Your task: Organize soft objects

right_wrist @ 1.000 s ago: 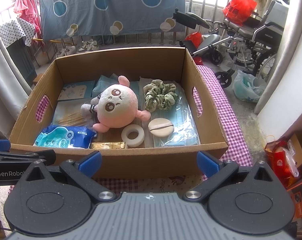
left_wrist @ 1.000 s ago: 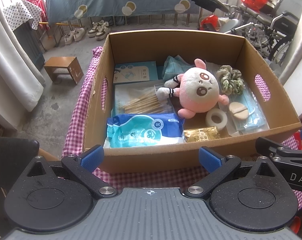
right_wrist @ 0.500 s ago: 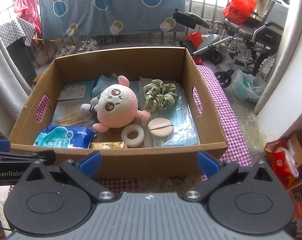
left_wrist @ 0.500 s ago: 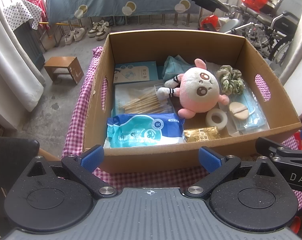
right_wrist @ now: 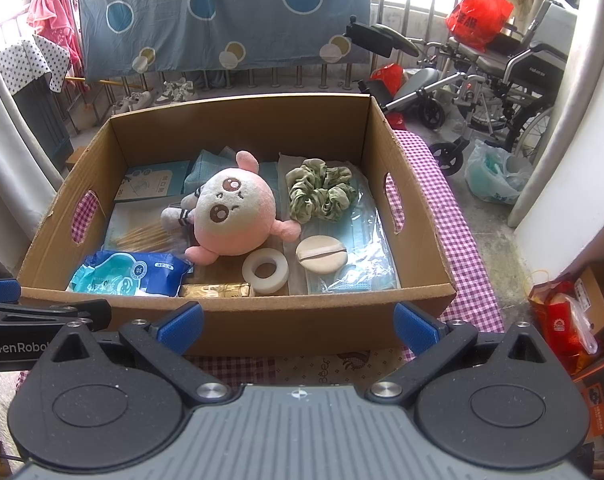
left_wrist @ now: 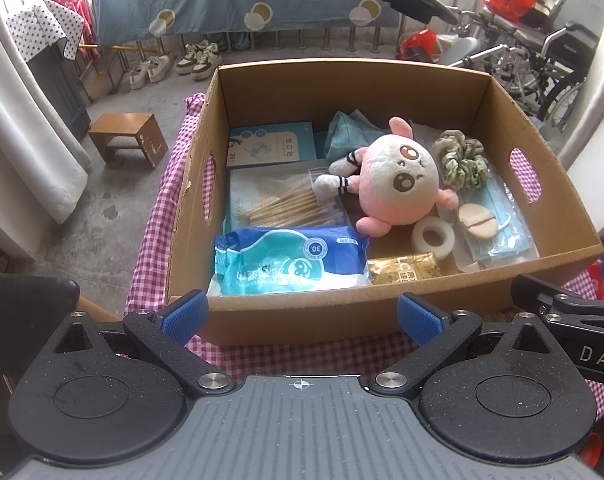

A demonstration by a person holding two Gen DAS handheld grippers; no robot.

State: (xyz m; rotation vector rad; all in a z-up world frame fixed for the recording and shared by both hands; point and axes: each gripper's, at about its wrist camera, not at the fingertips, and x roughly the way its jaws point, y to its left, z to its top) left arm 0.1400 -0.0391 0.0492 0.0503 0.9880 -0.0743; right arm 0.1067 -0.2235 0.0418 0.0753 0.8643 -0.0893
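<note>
Now both tongs, left tongs and right tongs, are spread wide apart (holding nothing) by the cardboard box. Inside, the pink plush toy lies mid-box, touching the green scrunchie.

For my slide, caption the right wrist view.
Open right claw poised before a brown cardboard box holding a round pink plush toy and green fabric scrunchie.

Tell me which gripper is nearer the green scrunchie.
Right. The right gripper sits nearly straight in front of the green scrunchie; the left gripper is offset toward the box's left side.
</note>
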